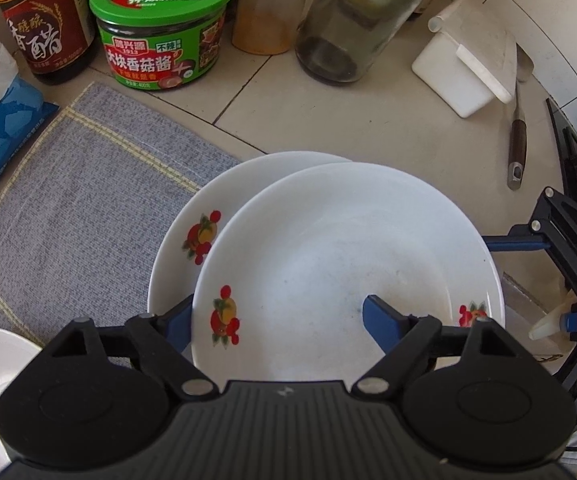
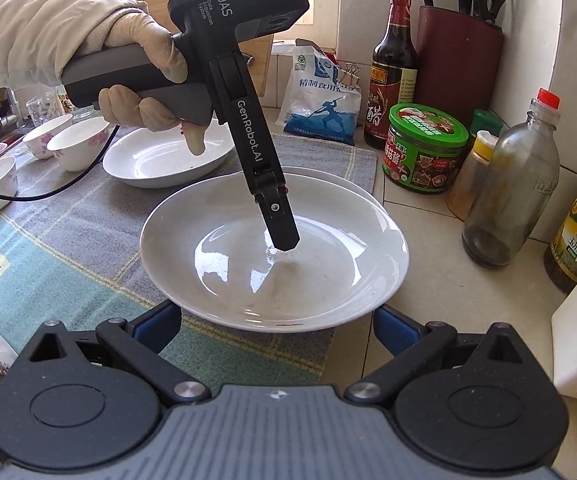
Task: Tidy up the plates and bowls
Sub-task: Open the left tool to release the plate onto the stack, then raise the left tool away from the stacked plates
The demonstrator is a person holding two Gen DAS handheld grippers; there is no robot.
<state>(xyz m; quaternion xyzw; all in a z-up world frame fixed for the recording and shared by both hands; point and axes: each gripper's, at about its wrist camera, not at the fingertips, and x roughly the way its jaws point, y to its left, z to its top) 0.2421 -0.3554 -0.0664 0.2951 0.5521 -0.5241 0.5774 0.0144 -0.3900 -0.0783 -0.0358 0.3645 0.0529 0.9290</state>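
Two white plates with red fruit prints are stacked slightly offset, half on the grey cloth. In the left wrist view the top plate [image 1: 340, 264] overlaps the lower plate [image 1: 216, 200]. My left gripper [image 1: 276, 320] is open, its jaws straddling the near rim of the top plate: one finger outside, one over the plate's inside. From the right wrist view the left gripper's finger [image 2: 282, 226] points down into the top plate [image 2: 272, 252]. My right gripper [image 2: 276, 326] is open, its fingers either side of that plate's near rim, empty.
A third white plate [image 2: 164, 160] and several small floral bowls [image 2: 76, 144] stand on the cloth at the far left. Sauce bottles [image 2: 392, 68], a green-lidded jar [image 1: 160, 24], a glass bottle [image 2: 512, 184], a salt bag [image 2: 320, 100] and a white box [image 1: 464, 68] line the counter. A knife [image 1: 517, 136] lies at the right.
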